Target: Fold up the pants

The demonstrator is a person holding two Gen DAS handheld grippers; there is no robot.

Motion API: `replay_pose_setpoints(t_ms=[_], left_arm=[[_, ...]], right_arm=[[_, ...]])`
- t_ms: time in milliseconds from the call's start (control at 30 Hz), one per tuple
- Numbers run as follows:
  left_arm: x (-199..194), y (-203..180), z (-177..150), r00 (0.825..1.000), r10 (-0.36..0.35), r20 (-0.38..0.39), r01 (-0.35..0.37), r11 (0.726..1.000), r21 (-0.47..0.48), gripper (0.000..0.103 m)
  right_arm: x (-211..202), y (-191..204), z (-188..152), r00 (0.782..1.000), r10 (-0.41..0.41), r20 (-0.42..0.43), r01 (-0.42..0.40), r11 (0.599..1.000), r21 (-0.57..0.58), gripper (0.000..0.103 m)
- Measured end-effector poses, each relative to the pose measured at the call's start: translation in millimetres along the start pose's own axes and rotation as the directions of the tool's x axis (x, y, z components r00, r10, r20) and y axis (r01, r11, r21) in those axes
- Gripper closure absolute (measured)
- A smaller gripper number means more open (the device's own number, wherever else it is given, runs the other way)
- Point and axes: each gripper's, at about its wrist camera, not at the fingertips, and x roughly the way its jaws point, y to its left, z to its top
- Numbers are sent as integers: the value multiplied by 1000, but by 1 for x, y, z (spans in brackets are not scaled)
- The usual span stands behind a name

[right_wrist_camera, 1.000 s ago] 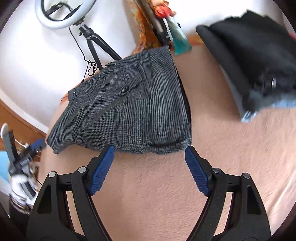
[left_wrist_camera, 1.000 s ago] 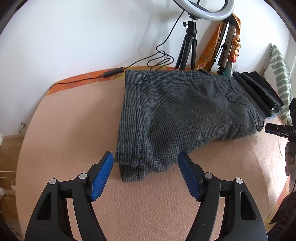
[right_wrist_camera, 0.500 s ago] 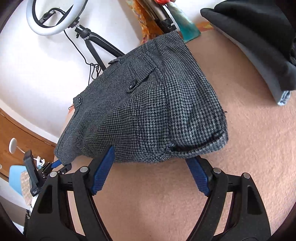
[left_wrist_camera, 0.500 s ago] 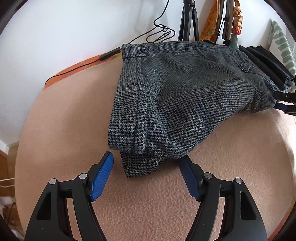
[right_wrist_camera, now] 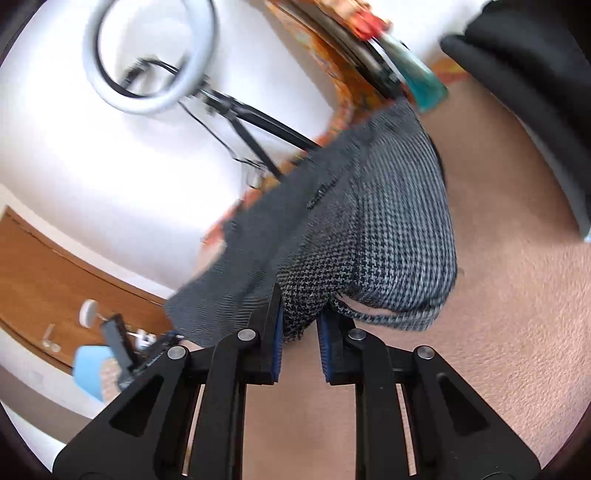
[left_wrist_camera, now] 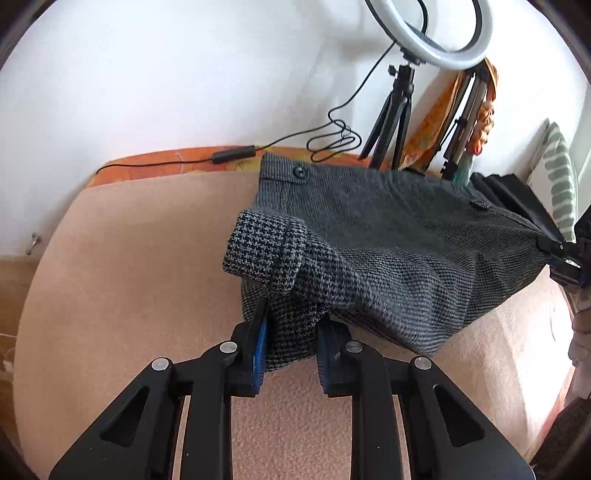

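While both grippers are pinched onto the near edge of the cloth, the fold looks to be just starting. Closest to the left wrist camera, the left gripper [left_wrist_camera: 290,341] has its blue pads clamped on a bunched corner of the pants [left_wrist_camera: 388,251], and the fabric just beyond curls up into a rolled flap of houndstooth. On the other side, the right gripper [right_wrist_camera: 299,338] is likewise clamped on a wad of the pants [right_wrist_camera: 388,229] at the opposite near corner; that view is blurred, so finer detail of the grip cannot be told. Between the two holds the grey garment lies across a peach-coloured blanket [left_wrist_camera: 129,266], its near edge raised and the rest resting on the surface. Farther back the waistband with its button [left_wrist_camera: 300,171] lies at the far edge, near the orange cover and the cable. Beside the pants to the right sits a stack of dark folded clothes [left_wrist_camera: 517,195], touching or nearly so. Behind everything stands a ring light [left_wrist_camera: 428,33] on a tripod against the white wall.

My judgement is that the step in hand is lifting the near edge for a fold toward the waistband. That move calls for both grippers to rise together and travel away evenly, keeping the edge taut so the layers land square and do not drag the stack alongside.
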Motion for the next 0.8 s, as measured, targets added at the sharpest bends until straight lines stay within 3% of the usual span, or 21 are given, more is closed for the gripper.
replay_pose_setpoints(t_ms=[67,133,267,400,500,633,800], left_arm=[[-1,1,-1,1000,17,-16,-17,1000,22,80],[4,2,-9,997,45,-59,-42,998,47,75],[9,1,-24,986,85,-141,-69,991,114,73],[-2,4,-31,982,114,-147,-91,983,158,73],[-16,8,-34,982,132,-134,-109,980,169,73],[-34,1,-29,992,122,-41,-116,985,127,73],[-16,-54,-11,997,73,20,-75,975,207,73]], right_arm=[[-11,10,8,1000,21,19,-21,1000,-22,87],[-14,10,8,998,-63,21,64,996,-65,87],[5,-17,-10,981,-173,-90,170,985,-34,87],[9,-28,-22,968,-210,-138,203,977,-67,74],[-8,-37,-21,979,-178,-104,175,984,-31,58],[-32,-56,-11,986,-162,-26,163,984,74,38],[-21,-75,-7,987,-157,-31,160,965,206,37]])
